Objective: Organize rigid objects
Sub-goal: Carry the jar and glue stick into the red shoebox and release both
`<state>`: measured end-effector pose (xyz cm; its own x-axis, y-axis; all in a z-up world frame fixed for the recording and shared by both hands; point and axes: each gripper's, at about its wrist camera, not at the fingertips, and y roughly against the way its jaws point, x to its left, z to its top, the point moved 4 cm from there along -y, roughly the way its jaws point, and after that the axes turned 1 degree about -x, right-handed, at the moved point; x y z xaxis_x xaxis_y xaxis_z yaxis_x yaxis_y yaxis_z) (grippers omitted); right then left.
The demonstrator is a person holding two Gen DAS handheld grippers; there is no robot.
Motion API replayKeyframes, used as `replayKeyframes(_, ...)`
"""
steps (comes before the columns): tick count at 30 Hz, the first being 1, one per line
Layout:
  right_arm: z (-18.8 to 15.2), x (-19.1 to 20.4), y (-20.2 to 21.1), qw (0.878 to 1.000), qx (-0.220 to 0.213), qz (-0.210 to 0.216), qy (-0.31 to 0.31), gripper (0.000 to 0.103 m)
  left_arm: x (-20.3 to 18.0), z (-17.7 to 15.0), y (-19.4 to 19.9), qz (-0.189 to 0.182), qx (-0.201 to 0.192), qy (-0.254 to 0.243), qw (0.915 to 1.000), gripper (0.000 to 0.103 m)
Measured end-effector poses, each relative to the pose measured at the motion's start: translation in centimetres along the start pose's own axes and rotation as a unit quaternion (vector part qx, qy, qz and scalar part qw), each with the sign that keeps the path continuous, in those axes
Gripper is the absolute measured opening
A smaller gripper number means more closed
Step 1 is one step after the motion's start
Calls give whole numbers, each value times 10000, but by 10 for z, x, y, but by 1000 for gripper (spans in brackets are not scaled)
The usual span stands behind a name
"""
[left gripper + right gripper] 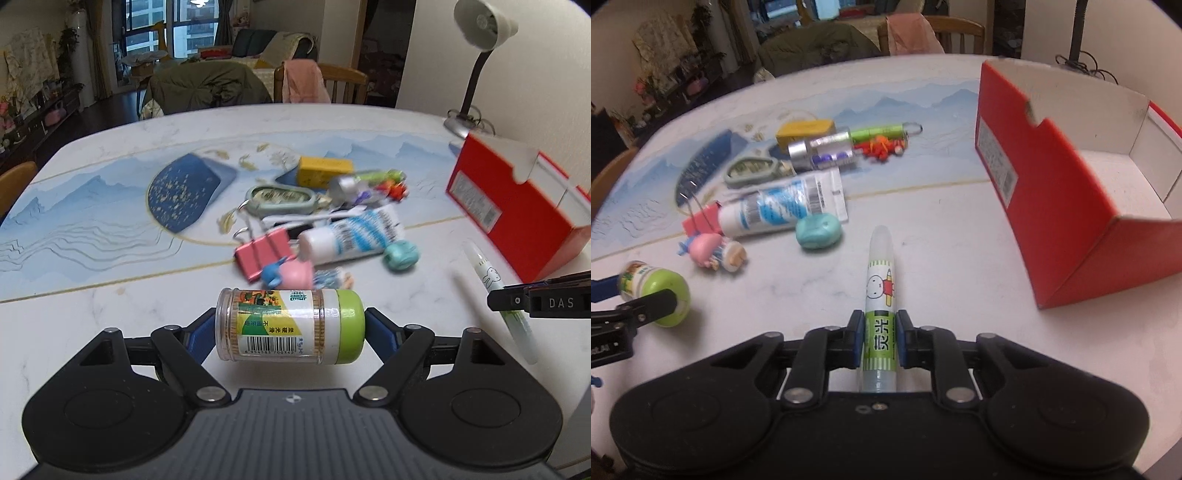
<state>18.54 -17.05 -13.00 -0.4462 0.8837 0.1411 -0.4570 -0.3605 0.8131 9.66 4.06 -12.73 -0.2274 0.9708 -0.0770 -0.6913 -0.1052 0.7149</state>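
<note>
1. Left gripper sits low and centre in the left wrist view, jaws spread wide and clamped on a jar. The jar lies sideways between them, clear base to the left, green cap to the right, barcode facing the camera. It looks lifted just off the bench, with its shadow underneath.
2. Right gripper is bottom centre in the right wrist view, jaws nearly closed and pinching a marker around its green band. The marker points straight up the frame, clear cap end furthest away, little cartoon figure on the label.
3. In the left view that marker shows at the right edge, with a black bit of the right gripper across it.
4. Red box fills the upper right of the right view, open top, white inside. Nothing visible inside it from here. It's at the right edge of the left view too.
5. The rest of the clutter sits mid-frame in both views: a tube with a white cap, a teal oval thing just beside it, a pink clip, a pink and blue toy, a yellow block, a grey-green case and a silver tube. Bit blurry in the left view.
6. A lamp stands at the upper right of the left view, behind the box.
</note>
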Motion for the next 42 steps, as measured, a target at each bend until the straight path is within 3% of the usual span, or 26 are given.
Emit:
replayKeyframes(10, 39, -41, 55, 9980, -364, 508, -1, 17, -64, 49, 25, -298, -401, -96, 9987, 83)
replayKeyframes(23, 93, -141, 80, 9951, -838, 377, -376, 17, -185, 116, -1, -799, -682, -755, 9916, 83)
replayKeyframes(30, 105, -187, 81, 9944, -924, 209, -475, 17, -244, 137, -24, -1017, -624, -1150, 9862, 83)
replayKeyframes(42, 116, -262, 55, 9918, -822, -145, -972, 17, -328, 149, -79, -1278, -201, -1686, 9772, 83)
